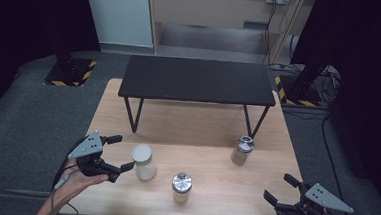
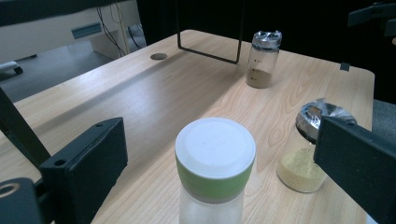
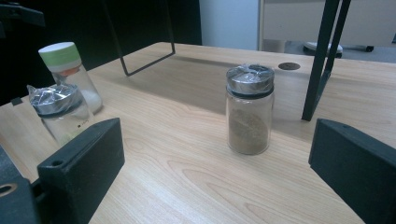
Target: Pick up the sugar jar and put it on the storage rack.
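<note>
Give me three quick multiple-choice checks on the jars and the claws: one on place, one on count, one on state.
1. What stands between the left claw's jaws?
A. the green-banded jar
B. the brown-powder jar
C. nothing

2. How many jars stand on the wooden table?
A. two
B. three
C. four

3. How is the right claw?
A. shut on a jar
B. open, holding nothing
C. resting on the black shelf

Answers: 1 A, the left gripper view shows its white lid between the jaws, not yet gripped. 2 B, the high view shows those two plus the yellow-powder jar. 3 B, its jaws stand apart, short of the brown-powder jar.
</note>
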Action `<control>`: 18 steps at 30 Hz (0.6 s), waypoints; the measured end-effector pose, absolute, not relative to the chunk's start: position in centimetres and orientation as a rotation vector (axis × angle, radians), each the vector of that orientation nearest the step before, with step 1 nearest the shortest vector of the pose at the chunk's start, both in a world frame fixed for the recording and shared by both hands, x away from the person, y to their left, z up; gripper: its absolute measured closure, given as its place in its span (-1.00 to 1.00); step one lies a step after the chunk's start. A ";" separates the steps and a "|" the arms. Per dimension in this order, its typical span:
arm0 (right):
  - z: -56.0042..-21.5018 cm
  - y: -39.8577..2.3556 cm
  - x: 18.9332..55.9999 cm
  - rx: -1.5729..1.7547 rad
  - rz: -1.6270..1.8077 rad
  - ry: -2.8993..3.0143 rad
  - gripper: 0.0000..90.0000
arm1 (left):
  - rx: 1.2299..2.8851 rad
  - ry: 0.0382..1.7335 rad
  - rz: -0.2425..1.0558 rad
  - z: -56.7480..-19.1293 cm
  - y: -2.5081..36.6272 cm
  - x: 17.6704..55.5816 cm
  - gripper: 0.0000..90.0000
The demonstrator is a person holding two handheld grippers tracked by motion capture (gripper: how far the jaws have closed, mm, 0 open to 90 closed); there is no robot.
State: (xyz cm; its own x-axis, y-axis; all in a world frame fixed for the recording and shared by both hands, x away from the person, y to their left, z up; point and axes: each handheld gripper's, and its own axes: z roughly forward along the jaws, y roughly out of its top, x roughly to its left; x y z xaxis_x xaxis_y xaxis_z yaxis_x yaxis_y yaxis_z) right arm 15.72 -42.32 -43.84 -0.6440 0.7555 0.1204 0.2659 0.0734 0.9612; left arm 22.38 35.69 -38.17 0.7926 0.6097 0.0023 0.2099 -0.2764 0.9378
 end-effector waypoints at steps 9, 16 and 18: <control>-43.9 -42.3 15.7 1.013 1.597 1.945 -0.91 | 1.857 0.619 0.415 -39.3 35.0 23.7 -0.96; -43.9 -42.4 15.7 1.014 1.597 1.944 -0.91 | 1.864 0.610 0.401 -40.1 34.4 24.6 -0.94; -43.9 -42.4 15.7 1.014 1.597 1.944 -0.91 | 1.870 0.610 0.397 -40.3 34.3 24.9 -0.94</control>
